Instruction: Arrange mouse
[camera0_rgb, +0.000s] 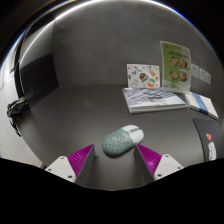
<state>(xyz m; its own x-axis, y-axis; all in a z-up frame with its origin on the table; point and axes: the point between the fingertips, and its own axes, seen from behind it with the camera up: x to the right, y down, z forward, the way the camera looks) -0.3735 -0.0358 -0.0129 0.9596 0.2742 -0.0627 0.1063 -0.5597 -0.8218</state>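
Gripper (113, 160) at bottom of view, jaws spread wide, nothing clamped; magenta pads (77, 160) on inner faces of both fingers angle inward. Mouse (123, 141), pale green/grey w/ lighter front part, sits on dark grey tabletop (70, 115) just ahead of fingertips, roughly centred btwn them, w/ a gap on each side so neither pad touches it. It lies at an angle, lighter end pointing away & to the right. Beyond mouse, well apart: a flat stack of books/booklets (160, 99) w/ white & bluish covers. Behind that, two printed cards stand upright: a white one w/ small pictures (143, 76), and a taller green one (176, 63) next to it. Far left, a black object (17, 108) at table edge, can't tell what. Dark red-marked item (209, 141) at right edge, unclear.
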